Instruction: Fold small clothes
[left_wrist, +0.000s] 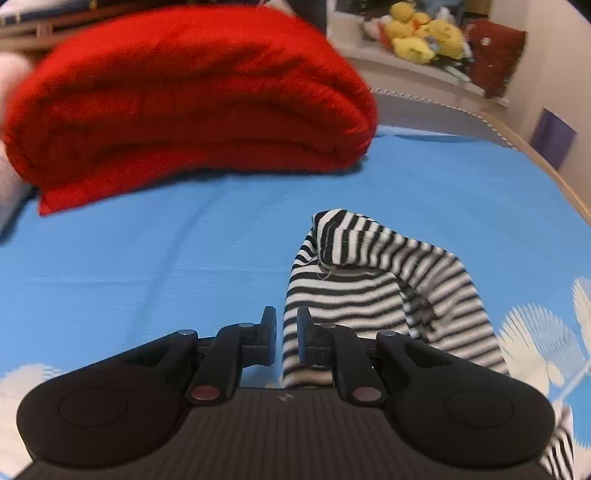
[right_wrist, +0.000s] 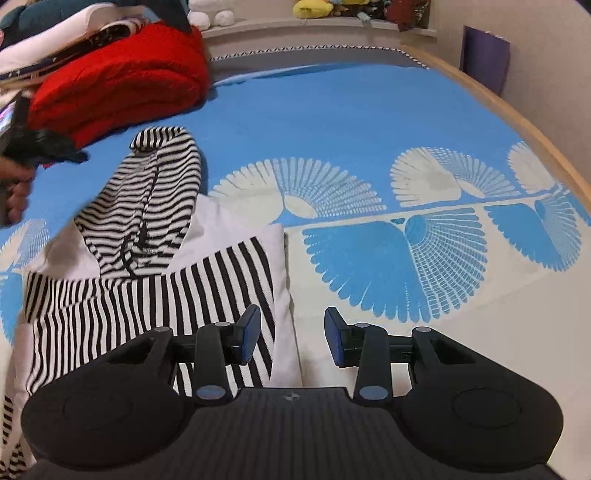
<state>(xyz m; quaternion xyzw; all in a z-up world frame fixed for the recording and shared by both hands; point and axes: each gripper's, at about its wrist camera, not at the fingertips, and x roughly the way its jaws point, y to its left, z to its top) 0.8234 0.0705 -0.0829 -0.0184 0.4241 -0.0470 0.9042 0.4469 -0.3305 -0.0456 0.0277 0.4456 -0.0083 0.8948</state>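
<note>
On the blue bed sheet (right_wrist: 351, 110) lies a striped garment (right_wrist: 155, 280), its sleeve (right_wrist: 162, 177) folded up toward a red blanket (right_wrist: 122, 81). Left gripper (left_wrist: 287, 334) – jaws nearly together – is clenched on a fold of that striped cloth, which runs up between its pads. Right gripper (right_wrist: 291, 336) stands released at the garment's white edge – one finger (right_wrist: 249, 332) over the stripes, the other over bare sheet.

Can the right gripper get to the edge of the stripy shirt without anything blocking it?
Probably yes. The right gripper has its jaws apart and empty, right over the stripy shirt edge on the blue bedsheet. Nothing lies between them. The red blanket sits far back, out of the way.
</note>
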